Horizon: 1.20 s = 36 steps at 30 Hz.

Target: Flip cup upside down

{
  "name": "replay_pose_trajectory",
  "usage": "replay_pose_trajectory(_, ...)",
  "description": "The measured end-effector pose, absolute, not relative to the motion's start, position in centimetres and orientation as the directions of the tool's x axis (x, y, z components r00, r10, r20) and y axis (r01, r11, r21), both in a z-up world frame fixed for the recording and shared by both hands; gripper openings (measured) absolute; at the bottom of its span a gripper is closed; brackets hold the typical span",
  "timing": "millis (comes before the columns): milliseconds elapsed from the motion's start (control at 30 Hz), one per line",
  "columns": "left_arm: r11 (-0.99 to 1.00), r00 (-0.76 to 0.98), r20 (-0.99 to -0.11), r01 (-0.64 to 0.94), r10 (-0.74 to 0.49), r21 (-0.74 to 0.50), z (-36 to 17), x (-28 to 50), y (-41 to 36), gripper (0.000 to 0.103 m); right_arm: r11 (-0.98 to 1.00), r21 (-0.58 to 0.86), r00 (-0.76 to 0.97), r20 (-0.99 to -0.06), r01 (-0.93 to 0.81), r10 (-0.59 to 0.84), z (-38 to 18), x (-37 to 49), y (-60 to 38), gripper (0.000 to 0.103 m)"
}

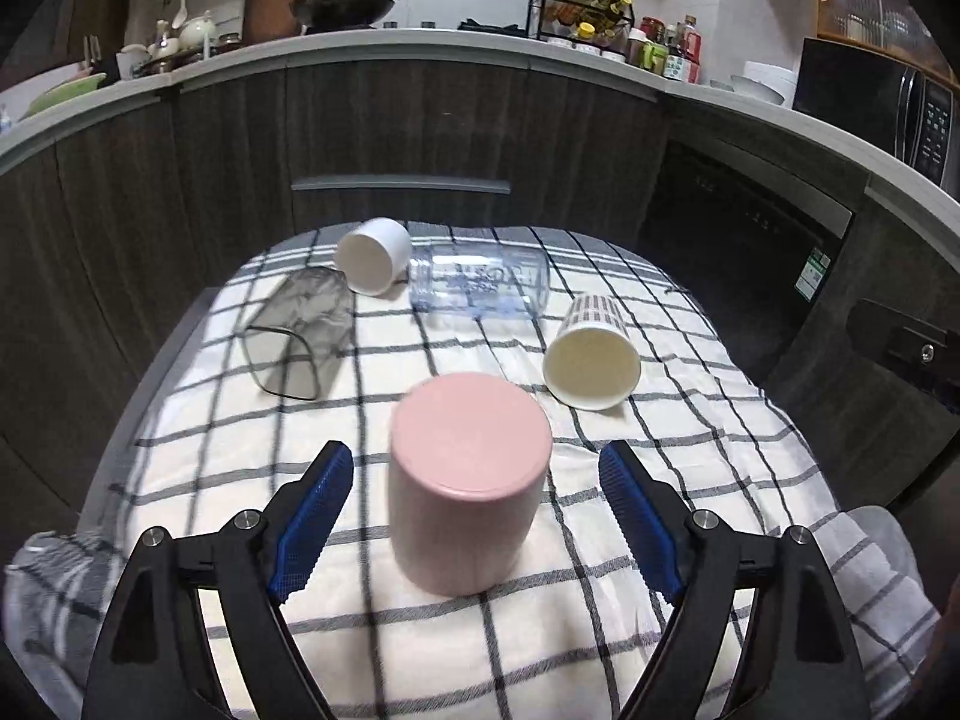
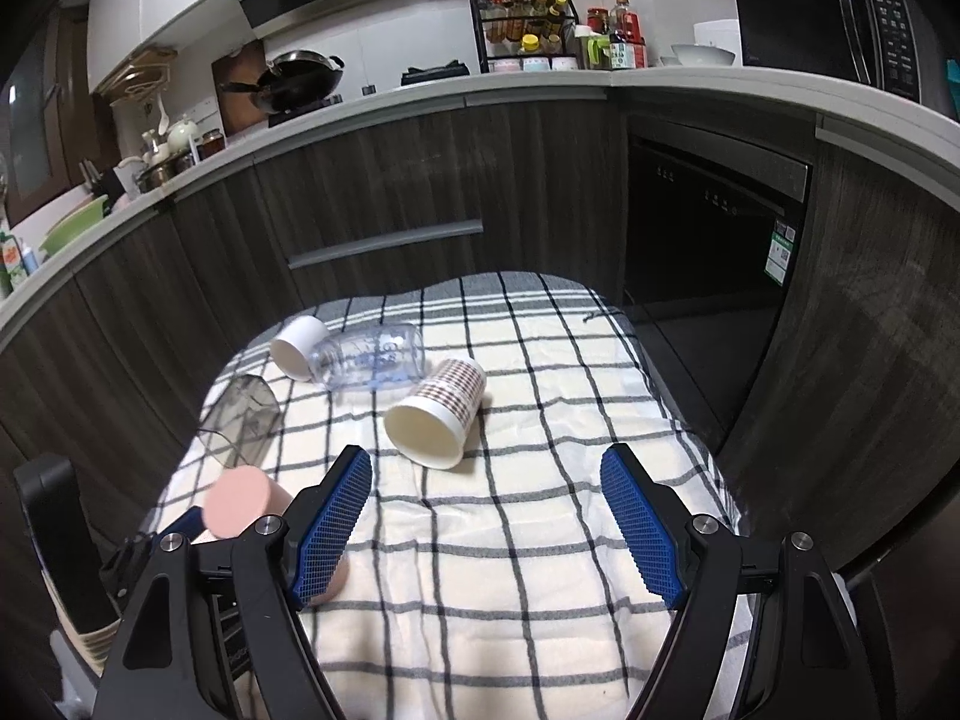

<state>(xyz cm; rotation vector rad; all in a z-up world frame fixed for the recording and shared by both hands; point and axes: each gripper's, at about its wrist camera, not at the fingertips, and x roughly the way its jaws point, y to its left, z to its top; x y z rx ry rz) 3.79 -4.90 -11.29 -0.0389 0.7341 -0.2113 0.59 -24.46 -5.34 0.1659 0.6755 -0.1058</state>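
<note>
A pink cup (image 1: 465,480) stands upside down on the checked cloth (image 1: 690,480), its flat base facing up. My left gripper (image 1: 474,516) is open, its blue fingers on either side of the cup and apart from it. In the right wrist view the pink cup (image 2: 237,507) shows at the lower left, partly hidden behind my right gripper's left finger. My right gripper (image 2: 486,516) is open and empty above the cloth (image 2: 540,540). A patterned paper cup (image 1: 591,354) (image 2: 435,414) lies on its side with its mouth toward me.
A white cup (image 1: 375,255) (image 2: 297,345), a clear jar (image 1: 480,285) (image 2: 369,357) and a smoky clear pitcher (image 1: 297,336) (image 2: 240,420) lie on their sides at the back left. Dark cabinets (image 1: 390,120) and an oven (image 1: 738,252) stand behind the table.
</note>
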Motion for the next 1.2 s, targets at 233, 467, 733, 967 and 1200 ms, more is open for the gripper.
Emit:
replay_pose_trajectory(233, 0.987, 0.729, -0.665, 0.113, -0.163, -0.118, -8.1, 2.9, -2.7, 0.086, 0.983, 0.138, 0.790, -0.613, 0.119, -0.010, -3.8, 0.2, -23.4, 0.079)
replay_pose_trajectory(467, 0.991, 0.702, -0.701, 0.056, -0.124, -0.120, -6.2, 2.0, -0.8, 0.086, 0.986, 0.144, 0.789, -0.614, 0.089, 0.019, -2.8, 0.0, -22.0, 0.079)
replay_pose_trajectory(733, 0.992, 0.711, -0.695, 0.031, -0.106, -0.120, -4.3, 0.4, 0.6, 0.086, 0.990, 0.130, 0.798, -0.602, 0.051, 0.038, -1.5, -0.7, -20.4, 0.079)
replay_pose_trajectory(967, 0.992, 0.716, -0.692, 0.009, -0.093, -0.124, -3.4, -0.5, 1.4, 0.086, 0.995, 0.092, 0.814, -0.580, 0.030, 0.029, -0.4, -1.7, -18.9, 0.079)
replay_pose_trajectory(1200, 0.993, 0.732, -0.677, -0.004, -0.075, -0.114, -2.5, -1.2, 1.9, 0.086, 0.996, 0.084, 0.813, -0.581, 0.021, 0.032, 0.0, -2.1, -18.4, 0.079)
